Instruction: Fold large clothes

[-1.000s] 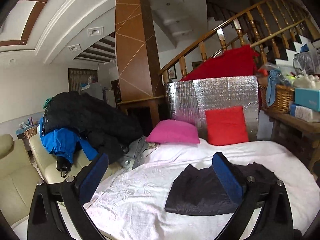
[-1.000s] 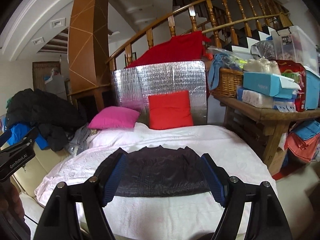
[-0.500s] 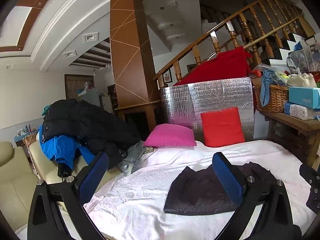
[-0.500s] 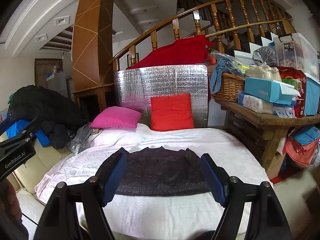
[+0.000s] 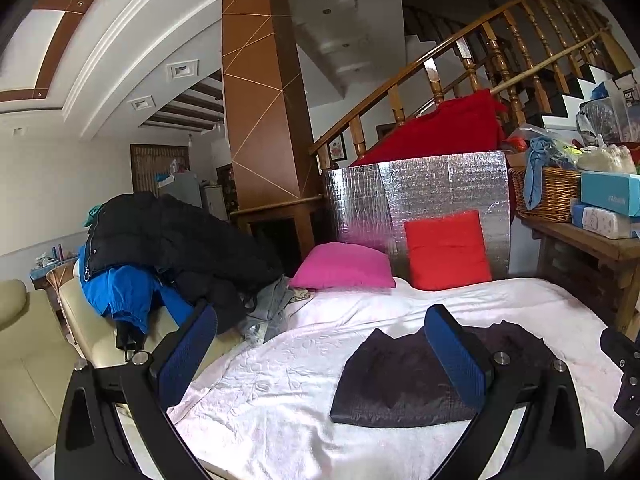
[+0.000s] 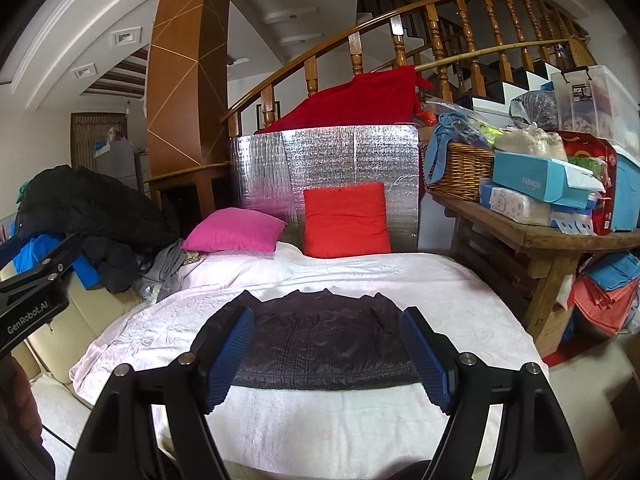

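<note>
A dark quilted garment [image 6: 320,342] lies folded flat on the pale pink bed cover [image 6: 440,280]; in the left wrist view the same garment [image 5: 396,380] sits right of centre. My right gripper [image 6: 326,354] hangs open over the bed's near edge, in front of the garment, nothing between its blue pads. My left gripper [image 5: 320,354] is open too, held above the cover to the garment's left, holding nothing. Its black body [image 6: 36,280] shows at the left edge of the right wrist view.
A heap of black and blue jackets [image 5: 160,248] covers the cream sofa [image 5: 24,344] at left. A pink cushion [image 5: 344,266] and a red cushion [image 5: 446,250] lean on a silver foil panel [image 5: 420,196]. A wooden side table [image 6: 540,240] with basket and boxes stands right.
Both views have shifted a little; the grippers stay open and the garment lies as before.
</note>
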